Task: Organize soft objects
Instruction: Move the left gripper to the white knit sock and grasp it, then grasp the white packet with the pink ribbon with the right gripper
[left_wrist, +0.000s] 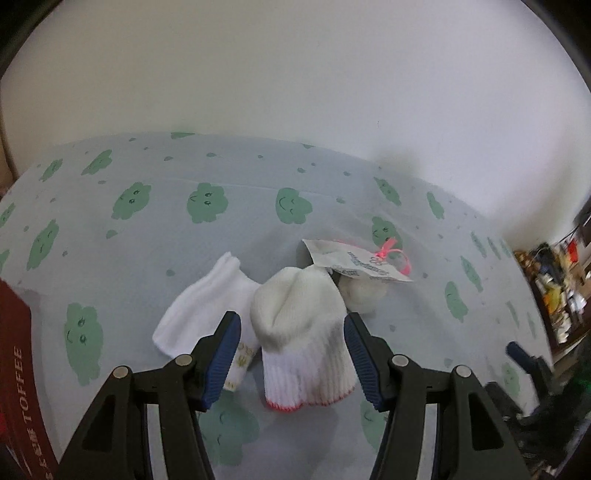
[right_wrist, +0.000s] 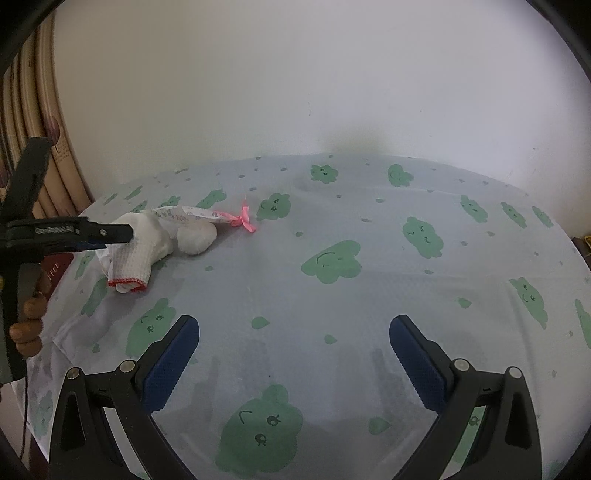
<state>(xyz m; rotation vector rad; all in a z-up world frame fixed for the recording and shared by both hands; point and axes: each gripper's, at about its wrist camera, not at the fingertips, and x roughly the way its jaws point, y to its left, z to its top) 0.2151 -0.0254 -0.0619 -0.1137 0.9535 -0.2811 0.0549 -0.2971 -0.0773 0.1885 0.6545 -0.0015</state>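
Part of the smooth white cotton mitten (left_wrist: 201, 306) is hidden behind the left claw (left_wrist: 291, 354), whose blue ribbed pads stand apart around the white ribbed knit glove with a red-stitched cuff (left_wrist: 303, 343) without pressing it. Behind the glove, at frame centre, a rounded cream soft toy (left_wrist: 364, 295) is mostly covered by a printed paper tag tied with pink ribbon (left_wrist: 354, 264). All lie on a pale cloth printed with green smiling clouds (left_wrist: 221, 229), below a plain white wall. A dark red box (left_wrist: 18, 369) is cut off lower left. The right claw (right_wrist: 293, 354) gapes wide, empty, over bare cloth.
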